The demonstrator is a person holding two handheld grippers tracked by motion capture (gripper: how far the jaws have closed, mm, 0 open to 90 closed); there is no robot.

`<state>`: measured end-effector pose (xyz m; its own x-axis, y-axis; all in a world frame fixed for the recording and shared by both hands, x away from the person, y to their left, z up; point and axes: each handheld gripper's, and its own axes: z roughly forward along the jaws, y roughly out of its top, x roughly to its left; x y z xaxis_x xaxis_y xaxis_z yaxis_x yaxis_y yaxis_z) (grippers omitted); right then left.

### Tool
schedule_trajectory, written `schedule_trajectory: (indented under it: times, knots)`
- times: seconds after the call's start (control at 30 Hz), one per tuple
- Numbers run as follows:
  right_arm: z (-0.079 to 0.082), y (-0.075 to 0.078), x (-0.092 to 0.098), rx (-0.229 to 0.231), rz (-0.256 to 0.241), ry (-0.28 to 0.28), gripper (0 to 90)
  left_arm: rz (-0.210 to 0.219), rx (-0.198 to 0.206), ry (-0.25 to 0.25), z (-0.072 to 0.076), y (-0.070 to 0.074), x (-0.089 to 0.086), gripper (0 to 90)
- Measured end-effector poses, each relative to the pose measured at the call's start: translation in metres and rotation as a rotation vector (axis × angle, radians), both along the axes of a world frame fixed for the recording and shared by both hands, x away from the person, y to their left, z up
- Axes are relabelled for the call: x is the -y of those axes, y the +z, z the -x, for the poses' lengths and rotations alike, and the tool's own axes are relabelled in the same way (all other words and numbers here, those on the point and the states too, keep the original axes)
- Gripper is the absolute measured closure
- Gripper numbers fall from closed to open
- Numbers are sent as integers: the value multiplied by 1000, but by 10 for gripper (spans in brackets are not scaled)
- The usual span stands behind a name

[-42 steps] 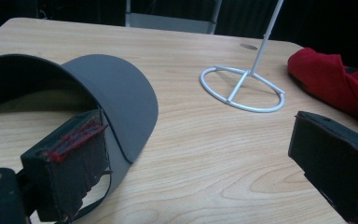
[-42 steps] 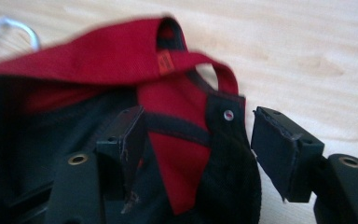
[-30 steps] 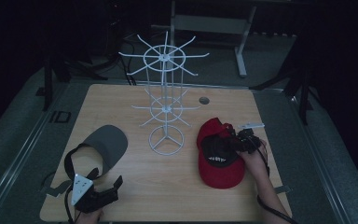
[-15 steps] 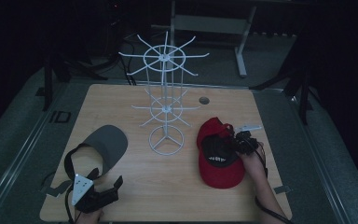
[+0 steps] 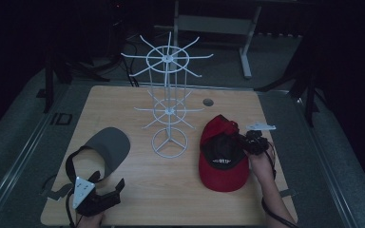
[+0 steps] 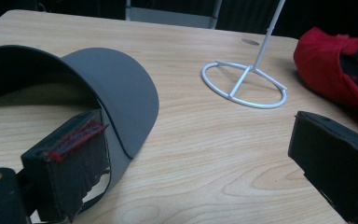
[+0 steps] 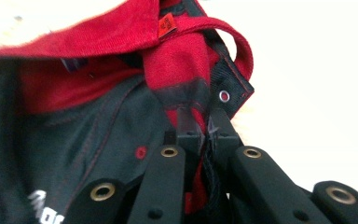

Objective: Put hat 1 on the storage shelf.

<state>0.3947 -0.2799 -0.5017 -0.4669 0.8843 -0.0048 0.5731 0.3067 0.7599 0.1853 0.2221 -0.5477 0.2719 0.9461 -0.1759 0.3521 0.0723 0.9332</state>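
A red cap point(image 5: 223, 159) with a black lining lies upside down on the right of the table. My right gripper point(image 5: 248, 142) is shut on its rim; in the right gripper view the jaws pinch the red and black fabric point(image 7: 191, 100). A grey visor point(image 5: 105, 149) lies at the front left. My left gripper point(image 5: 105, 197) stands open just in front of it, and in the left gripper view the visor's brim point(image 6: 121, 93) lies beside the left jaw, with nothing between the jaws. A white wire display stand point(image 5: 169, 102) rises at the table's middle.
The stand's round base point(image 6: 244, 86) sits between the visor and the cap. A small round hole point(image 5: 208, 102) is in the tabletop point(image 5: 171, 190) behind the cap. Dark floor and a metal frame point(image 5: 216, 23) lie beyond the far edge.
The right gripper has shifted slightly with the cap's rim in it. The left gripper and visor have stayed put.
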Motion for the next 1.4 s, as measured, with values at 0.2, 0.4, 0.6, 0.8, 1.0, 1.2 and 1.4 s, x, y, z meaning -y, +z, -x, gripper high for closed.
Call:
schedule_trajectory:
  times: [0.2,0.4,0.6,0.8,1.0,1.2,1.4]
  knots:
    - [9,23,6,64,-49,-9,861,-3,-1,7,0,0,0,51]
    - [19,46,8,115,-69,-13,861,-5,-2,6,0,0,0,51]
    - [30,69,12,158,-126,-5,861,16,-5,-52,1,3,1,50]
    - [42,89,16,213,-152,-10,861,-16,-15,-74,1,11,10,50]
    - [54,106,24,257,-163,-9,861,-55,-17,-120,1,28,24,52]
    - [64,118,32,294,-175,-16,861,-58,13,-167,-3,51,42,52]
    - [73,128,38,326,-187,-13,861,-56,42,-219,-8,75,60,52]
